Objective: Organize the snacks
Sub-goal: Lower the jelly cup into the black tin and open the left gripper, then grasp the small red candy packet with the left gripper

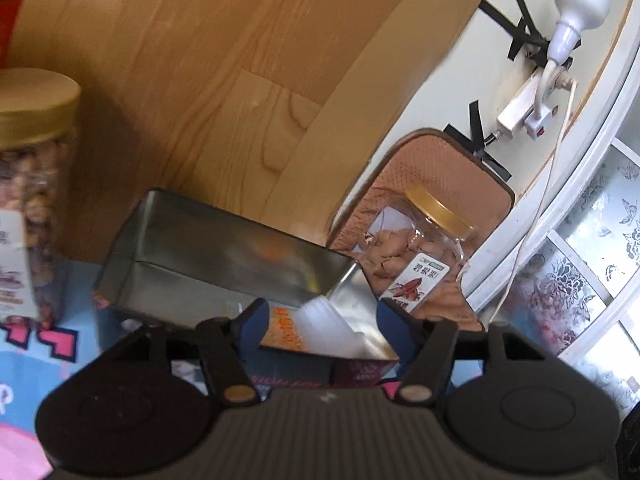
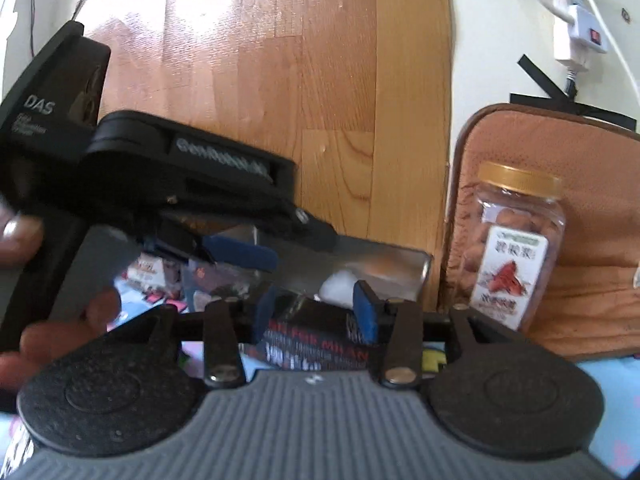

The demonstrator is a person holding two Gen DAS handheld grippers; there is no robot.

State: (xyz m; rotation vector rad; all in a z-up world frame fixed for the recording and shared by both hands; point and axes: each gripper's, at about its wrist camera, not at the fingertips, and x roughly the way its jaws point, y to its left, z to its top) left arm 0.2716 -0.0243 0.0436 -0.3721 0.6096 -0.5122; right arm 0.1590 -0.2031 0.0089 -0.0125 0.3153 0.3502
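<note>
Wooden panelling (image 1: 192, 80) fills the upper frame of both views, and below it we see an open metal tin (image 1: 224, 256) at centre. At lower centre of its own view, the left gripper (image 1: 320, 320) has its blue fingers (image 1: 256, 320) spread around the tin's near edge, over a white wrapped snack (image 1: 332, 320). The right gripper (image 2: 316, 306), lower centre, brackets the tin's dark printed side with fingers apart; a gold-lidded nut jar (image 2: 516, 248) stands at right against a brown cushion (image 2: 580, 200), another jar (image 1: 32, 200) at far left.

Bright daylight, floor (image 2: 224, 32) glare, fisheye-warped, blurred edges.
</note>
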